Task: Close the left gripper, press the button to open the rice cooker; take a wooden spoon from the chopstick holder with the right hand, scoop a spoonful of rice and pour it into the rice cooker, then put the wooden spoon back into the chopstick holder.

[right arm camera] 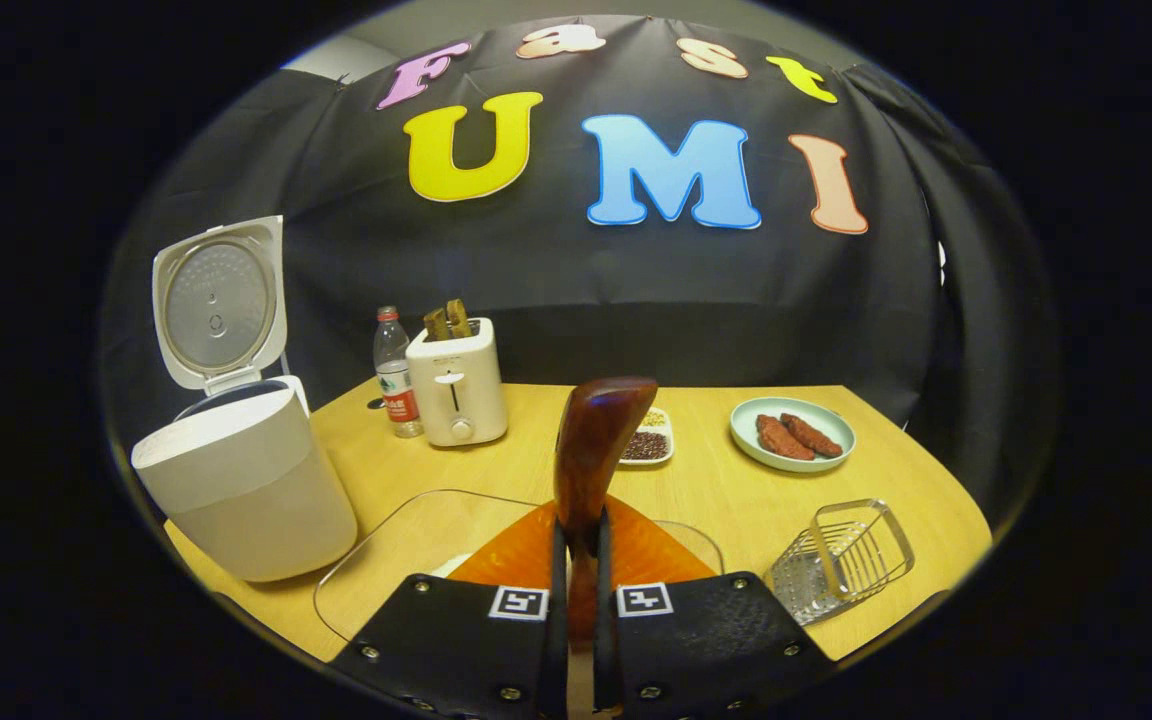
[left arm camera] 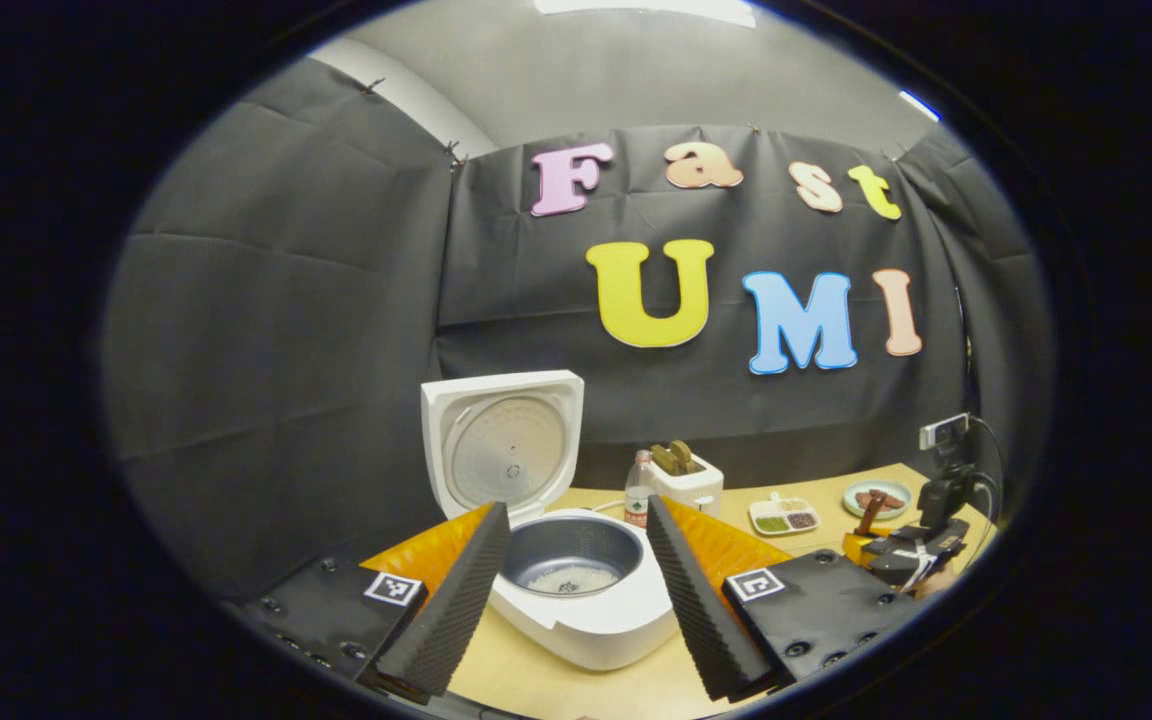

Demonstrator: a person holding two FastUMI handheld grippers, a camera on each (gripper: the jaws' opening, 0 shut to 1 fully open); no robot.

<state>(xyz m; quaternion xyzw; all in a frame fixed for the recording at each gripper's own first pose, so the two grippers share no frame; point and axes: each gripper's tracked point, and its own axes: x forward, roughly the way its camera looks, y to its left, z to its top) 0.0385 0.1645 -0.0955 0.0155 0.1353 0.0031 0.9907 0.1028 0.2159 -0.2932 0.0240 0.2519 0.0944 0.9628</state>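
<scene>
1. Left hand-held gripper [left arm camera: 576, 590]: fingers spread wide apart, nothing between them, hovering in front of the rice cooker [left arm camera: 576, 590], which shows in the gap.
2. Rice cooker lid [left arm camera: 503, 445] stands upright at the back; inner pot [left arm camera: 568, 552] is exposed with a small patch of rice [left arm camera: 571, 578] at the bottom. Cooker sits near the bench's [left arm camera: 536, 680] front-left edge, bare bench in front of it.
3. Right hand-held gripper [right arm camera: 576, 590]: fingers clamped on the handle of the wooden spoon [right arm camera: 591, 450], spoon rising upright above the fingers.
4. Under the right hand-held gripper is a clear glass dish [right arm camera: 386, 550], close to the near edge of the bench; its contents can't be made out.
5. Chopstick holder [right arm camera: 841, 555] is a wire basket, tipped, at the right front edge, just beside the dish.
6. In the right gripper view the rice cooker stands at the left edge, near the dish, small gap between.
7. Back row: water bottle [right arm camera: 393, 372] beside toaster [right arm camera: 454, 390], a divided dish [right arm camera: 648, 438] of grains, a plate [right arm camera: 793, 432] with brown pieces.
8. Middle of the bench between the back row and the dish is open.
</scene>
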